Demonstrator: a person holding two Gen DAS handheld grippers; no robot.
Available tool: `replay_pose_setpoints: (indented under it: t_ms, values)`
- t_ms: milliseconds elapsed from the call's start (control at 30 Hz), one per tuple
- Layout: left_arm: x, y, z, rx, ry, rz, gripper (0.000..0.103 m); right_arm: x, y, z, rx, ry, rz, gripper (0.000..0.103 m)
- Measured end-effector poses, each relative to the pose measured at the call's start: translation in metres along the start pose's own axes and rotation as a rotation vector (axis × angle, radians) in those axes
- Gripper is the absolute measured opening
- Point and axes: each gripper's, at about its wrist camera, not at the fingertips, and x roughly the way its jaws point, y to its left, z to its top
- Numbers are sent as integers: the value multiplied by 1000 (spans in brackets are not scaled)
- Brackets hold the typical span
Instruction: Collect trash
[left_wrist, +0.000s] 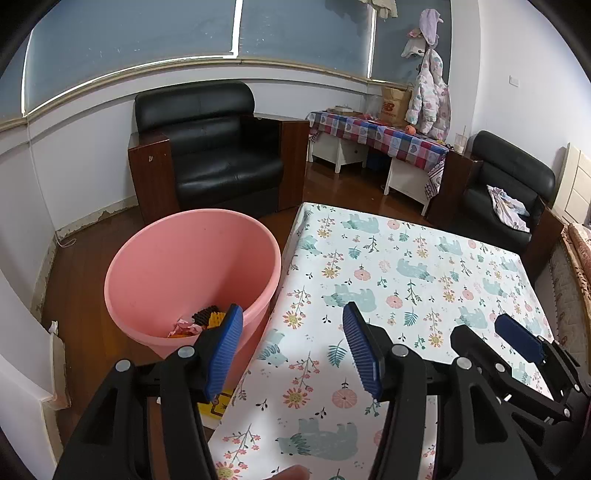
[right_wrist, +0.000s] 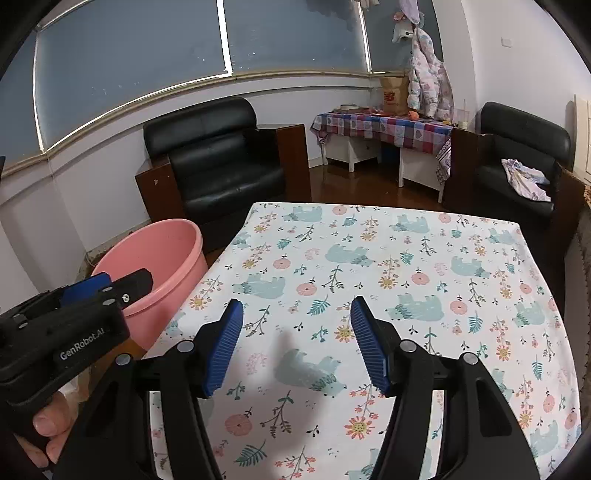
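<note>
Trash (left_wrist: 199, 322) is seen low in the pink tub (left_wrist: 147, 266), just beyond the left jaw of the left gripper (left_wrist: 291, 350), whose jaws stand released and empty. This is shown only in the left view. In the right view the right gripper (right_wrist: 295, 343) is held released over the bare tabletop (right_wrist: 406, 236). No long axis can be told.
</note>
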Motion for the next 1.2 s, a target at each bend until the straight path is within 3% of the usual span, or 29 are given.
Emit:
replay_pose_setpoints:
  t_ms: [433, 833, 933, 1200]
  values:
    - [-2, 1, 1, 2, 1, -4, 56, 1, -15, 2, 85, 11, 48, 61]
    - [-4, 3, 1, -7, -9, -15, 56, -3, -14, 5, 82, -5, 57, 62]
    - [-6, 4, 1, -10, -11, -13, 55, -4, -13, 5, 89, -4, 68, 69]
    - [-7, 6, 2, -9, -12, -15, 55, -5, -10, 7, 76, -5, 65, 70]
